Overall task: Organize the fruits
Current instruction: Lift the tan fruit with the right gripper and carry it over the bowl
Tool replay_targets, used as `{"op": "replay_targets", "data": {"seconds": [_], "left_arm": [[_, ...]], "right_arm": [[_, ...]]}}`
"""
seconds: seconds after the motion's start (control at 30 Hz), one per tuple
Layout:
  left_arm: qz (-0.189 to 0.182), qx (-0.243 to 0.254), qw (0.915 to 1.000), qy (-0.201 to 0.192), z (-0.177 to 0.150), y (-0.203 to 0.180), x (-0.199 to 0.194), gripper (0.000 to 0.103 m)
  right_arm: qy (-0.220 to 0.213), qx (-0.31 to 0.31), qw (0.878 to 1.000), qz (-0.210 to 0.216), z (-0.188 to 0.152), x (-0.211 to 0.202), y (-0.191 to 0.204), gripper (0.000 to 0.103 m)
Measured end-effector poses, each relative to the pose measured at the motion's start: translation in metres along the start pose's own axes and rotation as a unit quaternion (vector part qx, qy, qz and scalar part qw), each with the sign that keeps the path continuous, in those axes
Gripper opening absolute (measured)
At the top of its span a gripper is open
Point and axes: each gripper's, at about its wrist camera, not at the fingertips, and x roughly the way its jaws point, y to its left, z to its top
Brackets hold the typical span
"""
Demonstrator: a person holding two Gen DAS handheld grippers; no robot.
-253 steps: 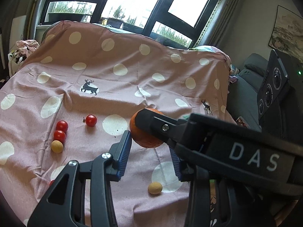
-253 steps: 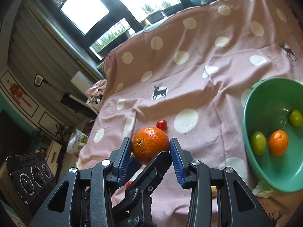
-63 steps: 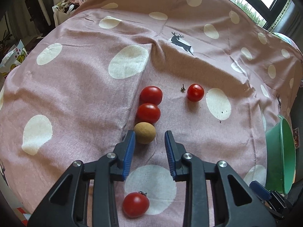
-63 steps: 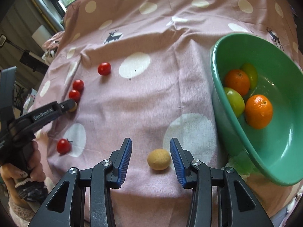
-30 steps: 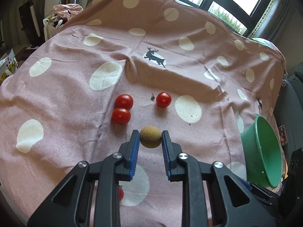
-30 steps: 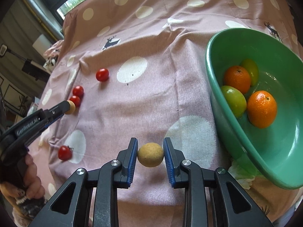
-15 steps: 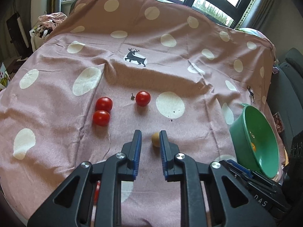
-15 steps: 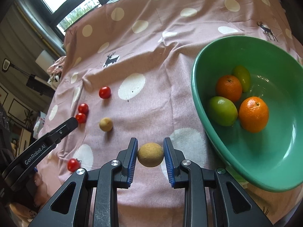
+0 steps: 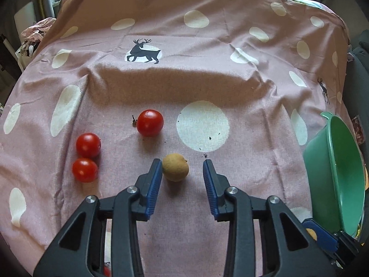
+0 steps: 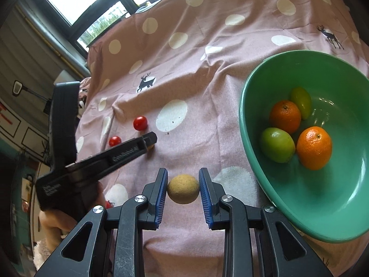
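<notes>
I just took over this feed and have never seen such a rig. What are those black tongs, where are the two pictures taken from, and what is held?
No robot: a person holds one hand-held gripper in each hand, with a camera looking along its fingers. The left hand-held gripper is open, a tan fruit lying on the pink cloth between its fingers, red tomatoes beyond. The right hand-held gripper is shut on a second tan fruit, beside the green bowl holding oranges and green fruits.

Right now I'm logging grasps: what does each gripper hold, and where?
The right gripper pinches a tan fruit across its sides. The left gripper is open, holding nothing.
</notes>
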Motion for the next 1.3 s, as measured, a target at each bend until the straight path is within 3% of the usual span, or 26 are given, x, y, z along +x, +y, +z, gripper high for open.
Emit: {"op": "replay_targets", "data": {"seconds": [0.1,0.37,0.5,0.7,0.97,1.3], "left_arm": [[-0.003,-0.015,0.9999,0.006,-0.001,0.008,0.006,0.025],[-0.028,-0.023,0.9993,-0.007,-0.004,0.007,-0.001,0.025],[-0.048,-0.011,0.9972,-0.057,-0.007,-0.003,-0.038,0.025],[-0.102,0.008,0.9866,-0.127,-0.019,-0.023,-0.097,0.025],[-0.155,0.064,0.9719,-0.166,-0.039,-0.062,-0.135,0.025],[-0.209,0.135,0.9576,-0.146,-0.063,-0.113,-0.126,0.025]], "right_arm": [[0.000,-0.002,1.000,-0.002,-0.001,0.000,0.001,0.029],[-0.003,0.005,1.000,0.003,-0.002,-0.001,-0.002,0.029],[-0.021,0.010,1.000,0.017,-0.002,-0.013,-0.003,0.029],[-0.089,0.028,0.995,0.031,0.000,-0.051,-0.012,0.029],[-0.156,0.103,0.982,-0.037,0.000,-0.085,-0.051,0.029],[-0.191,0.177,0.958,-0.121,-0.005,-0.106,-0.091,0.029]]}}
